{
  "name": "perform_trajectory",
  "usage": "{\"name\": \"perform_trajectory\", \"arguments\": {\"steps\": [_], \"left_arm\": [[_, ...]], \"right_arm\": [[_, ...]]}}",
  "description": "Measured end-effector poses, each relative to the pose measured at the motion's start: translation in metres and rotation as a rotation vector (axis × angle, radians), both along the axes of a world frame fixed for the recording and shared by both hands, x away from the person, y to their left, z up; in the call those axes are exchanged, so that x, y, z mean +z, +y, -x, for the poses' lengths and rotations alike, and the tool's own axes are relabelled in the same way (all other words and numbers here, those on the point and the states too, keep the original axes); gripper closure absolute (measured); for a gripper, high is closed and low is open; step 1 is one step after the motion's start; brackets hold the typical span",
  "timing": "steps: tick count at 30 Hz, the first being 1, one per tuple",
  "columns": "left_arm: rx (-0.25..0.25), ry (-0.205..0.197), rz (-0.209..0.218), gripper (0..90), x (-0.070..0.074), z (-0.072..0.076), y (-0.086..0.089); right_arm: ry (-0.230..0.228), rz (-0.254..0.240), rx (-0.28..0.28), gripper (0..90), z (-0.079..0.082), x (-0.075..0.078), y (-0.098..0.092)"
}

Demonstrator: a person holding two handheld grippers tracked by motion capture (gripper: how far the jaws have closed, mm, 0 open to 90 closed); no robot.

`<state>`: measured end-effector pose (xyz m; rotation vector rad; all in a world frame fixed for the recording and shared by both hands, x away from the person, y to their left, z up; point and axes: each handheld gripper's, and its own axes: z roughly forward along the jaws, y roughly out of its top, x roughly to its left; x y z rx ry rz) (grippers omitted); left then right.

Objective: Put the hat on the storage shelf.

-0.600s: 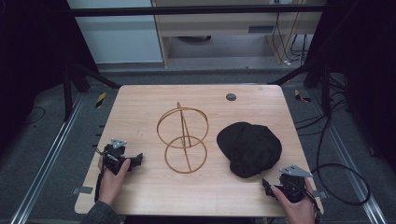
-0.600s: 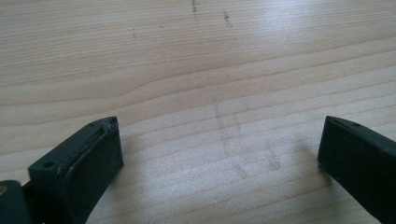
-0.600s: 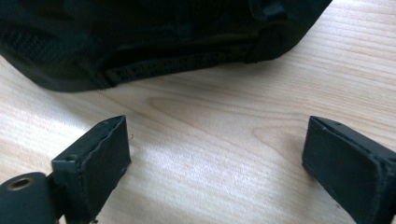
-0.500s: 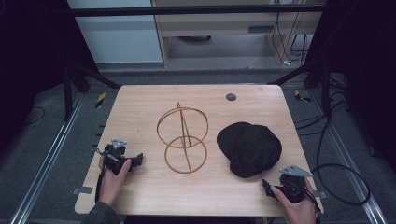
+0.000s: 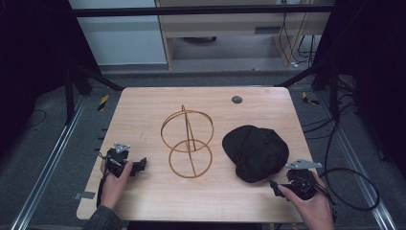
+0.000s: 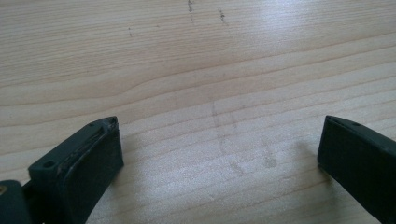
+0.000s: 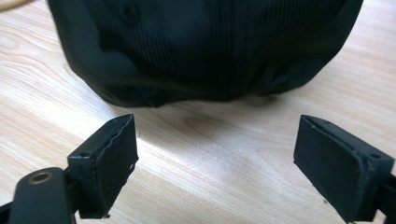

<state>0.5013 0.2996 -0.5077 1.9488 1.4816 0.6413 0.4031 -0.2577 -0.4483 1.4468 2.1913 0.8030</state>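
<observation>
High view: your right gripper (image 5: 276, 188) sits at the table's (image 5: 143, 103) near right corner, jaws pointing up-left at the black cap (image 5: 255, 152). Cap lies right of centre, just beside the wire hat stand (image 5: 187, 143), its near edge close to your right jaws but not touching. Cap's long axis runs roughly from upper left to lower right across the table. Your left gripper (image 5: 141, 164) is at the near left, pointing right toward the stand, well apart from the cap. So right hand is the nearer one by far. Small dark disc (image 5: 236, 99) sits far back, irrelevant.

Left gripper view: jaws stand wide apart over bare wood, nothing between them, nothing touched.

Right gripper view: your right gripper (image 7: 212, 161) has jaws spread wide, empty. Cap (image 7: 205, 46) is straight ahead of them, a strip of bare wood between pads and fabric. Cap edge spans wider than the gap between the jaws, so I'd judge you need to go fwd and pinch a bit of the rim, not the whole cap.
</observation>
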Motion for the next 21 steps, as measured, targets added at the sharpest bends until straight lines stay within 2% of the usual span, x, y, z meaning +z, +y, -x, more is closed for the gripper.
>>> {"name": "perform_trajectory", "arguments": {"steps": [2,4,5,6,8,9,10,11,12,16,17,21], "left_arm": [[0.001,0.0,0.0,0.0,0.0,0.0,0.0],[0.001,-0.002,0.0,0.0,0.0,0.001,-0.001],[0.001,-0.002,0.0,0.0,0.0,0.001,-0.001],[0.0,-0.002,0.0,0.0,0.0,0.001,-0.001],[0.001,0.0,-0.001,0.0,0.0,0.001,-0.001],[0.001,0.0,-0.001,0.0,0.0,0.001,-0.001],[0.001,0.0,-0.001,0.0,0.0,0.001,-0.001],[0.001,0.0,-0.001,0.0,0.0,0.001,-0.001],[0.001,0.0,-0.001,0.0,0.0,0.001,-0.001],[0.001,0.0,-0.001,0.0,0.0,0.001,-0.001],[0.0,0.0,-0.001,0.0,0.0,0.001,-0.002],[-0.001,0.0,-0.001,0.0,0.0,0.001,-0.002]], "right_arm": [[-0.004,0.007,0.005,15.0,-0.001,0.005,0.001],[-0.008,0.018,0.019,16.3,-0.005,0.022,0.003],[-0.008,0.018,0.019,16.3,-0.005,0.022,0.003],[-0.01,0.027,0.023,16.7,-0.007,0.028,0.004],[-0.018,0.04,0.04,19.0,-0.014,0.047,0.008],[-0.018,0.04,0.04,19.0,-0.014,0.047,0.008],[-0.012,0.052,0.053,19.4,-0.02,0.058,0.012],[-0.012,0.052,0.053,19.4,-0.02,0.058,0.012],[0.003,0.07,0.059,19.8,-0.028,0.067,0.016],[0.022,0.066,0.067,19.8,-0.039,0.074,0.021],[0.038,0.064,0.07,18.4,-0.049,0.079,0.024],[0.052,0.058,0.066,14.4,-0.06,0.082,0.029]]}}
